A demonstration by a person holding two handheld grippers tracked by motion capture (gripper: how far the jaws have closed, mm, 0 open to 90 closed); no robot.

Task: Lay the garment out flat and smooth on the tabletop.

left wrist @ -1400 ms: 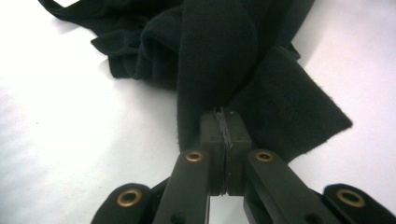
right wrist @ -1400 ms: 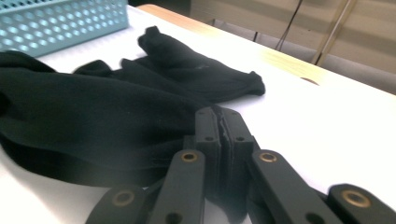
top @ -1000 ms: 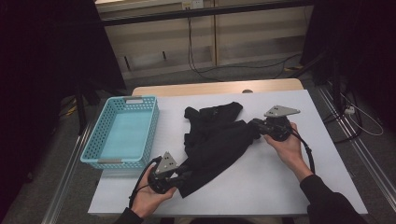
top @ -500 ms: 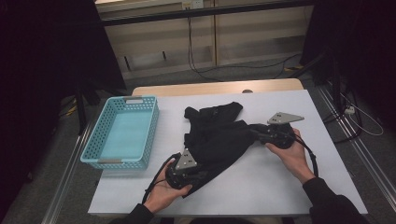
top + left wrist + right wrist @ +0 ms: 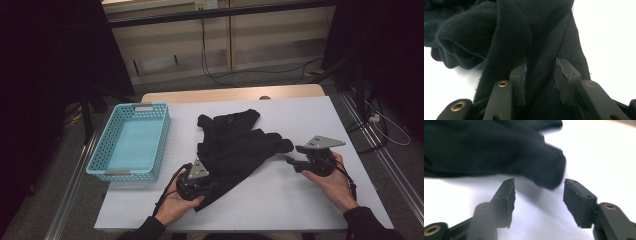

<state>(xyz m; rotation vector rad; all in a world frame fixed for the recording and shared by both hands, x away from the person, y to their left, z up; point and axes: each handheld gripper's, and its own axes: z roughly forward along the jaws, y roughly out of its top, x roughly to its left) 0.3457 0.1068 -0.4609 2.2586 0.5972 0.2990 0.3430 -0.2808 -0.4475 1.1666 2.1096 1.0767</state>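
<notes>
No legible text, label, brand, number or sign on any surface, black garment (image 5: 235, 145) plain, blue basket (image 5: 131, 145) unmarked, white bench (image 5: 300, 205) unmarked

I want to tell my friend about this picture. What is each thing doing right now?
Black fabric garment: crumpled, lying on the white table.
Light blue plastic basket: upright, empty.
Left tool: jaws just opening, apart, with garment fabric between them.
Right tool: jaws just opening, apart, nothing between them, the garment's tip just ahead.
</notes>
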